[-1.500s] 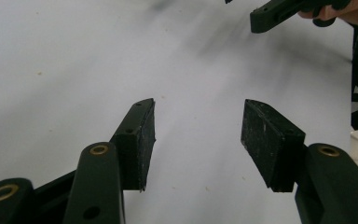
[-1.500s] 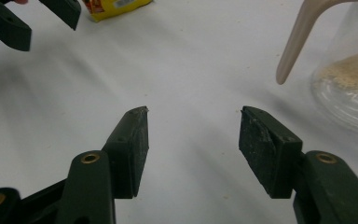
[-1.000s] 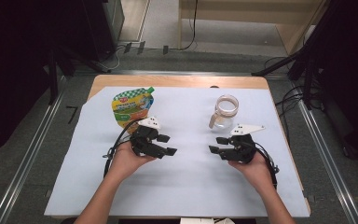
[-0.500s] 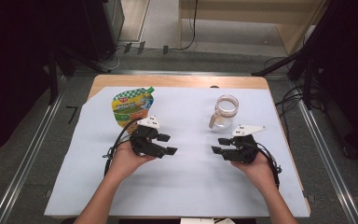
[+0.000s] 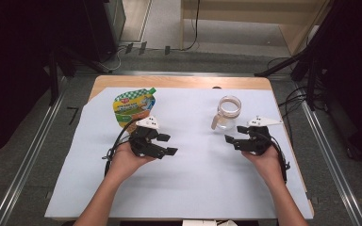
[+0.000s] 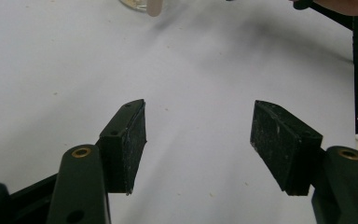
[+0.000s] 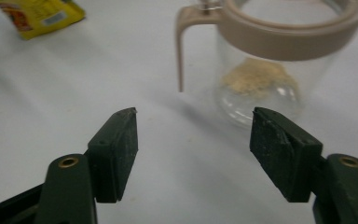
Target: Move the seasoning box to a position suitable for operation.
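A clear glass jar (image 5: 228, 113) with a beige rim and a beige handle stands at the right back of the white sheet; a little tan powder lies in its bottom (image 7: 261, 77). A yellow-green pouch (image 5: 134, 104) lies flat at the left back. My left gripper (image 5: 168, 144) is held just in front of the pouch, pointing right, jaws open over bare sheet (image 6: 198, 135). My right gripper (image 5: 232, 142) points left just in front of the jar. Its jaws have just been opening and nothing is between them (image 7: 193, 135); the jar stands a short way beyond them.
The white sheet (image 5: 193, 188) covers a wooden table (image 5: 179, 82) whose far edge shows bare. Metal rails run along both sides on the floor, with cables and dark stands behind. A corner of the pouch (image 7: 37, 16) shows in the right gripper view.
My right gripper has shifted to the right and a little farther back, closer to the jar, and its jaws stand wider. The left gripper, jar and pouch have not moved.
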A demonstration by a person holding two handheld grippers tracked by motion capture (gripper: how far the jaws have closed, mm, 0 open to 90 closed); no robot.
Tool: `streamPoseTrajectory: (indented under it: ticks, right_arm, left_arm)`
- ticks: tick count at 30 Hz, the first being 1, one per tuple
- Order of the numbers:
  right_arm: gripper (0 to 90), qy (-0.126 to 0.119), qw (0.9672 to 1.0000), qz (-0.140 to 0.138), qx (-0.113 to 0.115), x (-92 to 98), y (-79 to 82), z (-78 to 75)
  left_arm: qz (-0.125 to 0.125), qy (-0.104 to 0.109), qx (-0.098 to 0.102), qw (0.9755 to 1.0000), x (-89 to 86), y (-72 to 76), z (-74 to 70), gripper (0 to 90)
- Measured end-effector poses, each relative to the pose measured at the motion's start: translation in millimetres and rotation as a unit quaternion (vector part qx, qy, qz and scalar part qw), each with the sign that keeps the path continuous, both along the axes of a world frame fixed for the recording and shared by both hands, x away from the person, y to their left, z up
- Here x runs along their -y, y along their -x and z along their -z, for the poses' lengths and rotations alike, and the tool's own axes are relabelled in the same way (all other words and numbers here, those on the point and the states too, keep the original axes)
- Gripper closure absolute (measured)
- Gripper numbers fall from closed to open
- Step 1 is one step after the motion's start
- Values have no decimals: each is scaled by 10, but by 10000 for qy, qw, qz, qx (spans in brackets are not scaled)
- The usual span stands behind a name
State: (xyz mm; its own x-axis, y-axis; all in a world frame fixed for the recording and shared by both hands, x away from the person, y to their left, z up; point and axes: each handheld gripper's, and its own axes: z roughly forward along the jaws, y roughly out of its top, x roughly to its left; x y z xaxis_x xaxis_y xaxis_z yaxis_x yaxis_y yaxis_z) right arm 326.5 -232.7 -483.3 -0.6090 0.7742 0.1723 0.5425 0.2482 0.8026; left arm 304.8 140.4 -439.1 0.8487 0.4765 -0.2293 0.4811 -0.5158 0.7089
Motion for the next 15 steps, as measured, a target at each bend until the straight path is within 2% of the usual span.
streamPoseTrajectory:
  ticks: [1,2,3,6,7,9,10,12,15]
  right_arm:
    - [296,-29,9999,71,-94,16,-40,14]
    - [296,-29,9999,71,-94,16,-40,14]
    - [292,30,9998,209,-74,34,-98,25]
    - [286,102,9994,330,53,36,-160,24]
    - [281,88,9987,497,75,32,-238,41]
    - [248,108,9979,642,41,7,-326,75]
    - [234,164,9975,685,13,-12,-369,94]
    - [220,247,9970,718,114,-46,-440,124]
    - [189,119,9970,748,184,-71,-506,155]
  left_arm:
    - [17,-8,-24,10000,4,-4,5,362]
    - [17,3,-37,10000,12,-3,10,362]
    - [25,-2,-35,10000,18,-2,11,361]
    - [71,-6,-27,10000,22,4,7,360]
    - [73,0,-24,10000,19,7,5,360]
    - [47,7,-20,10000,6,11,1,360]
    - [47,15,-15,10000,1,12,-1,360]
    - [50,31,-2,10000,-4,12,-2,360]
    - [42,29,-20,10000,-3,10,1,360]
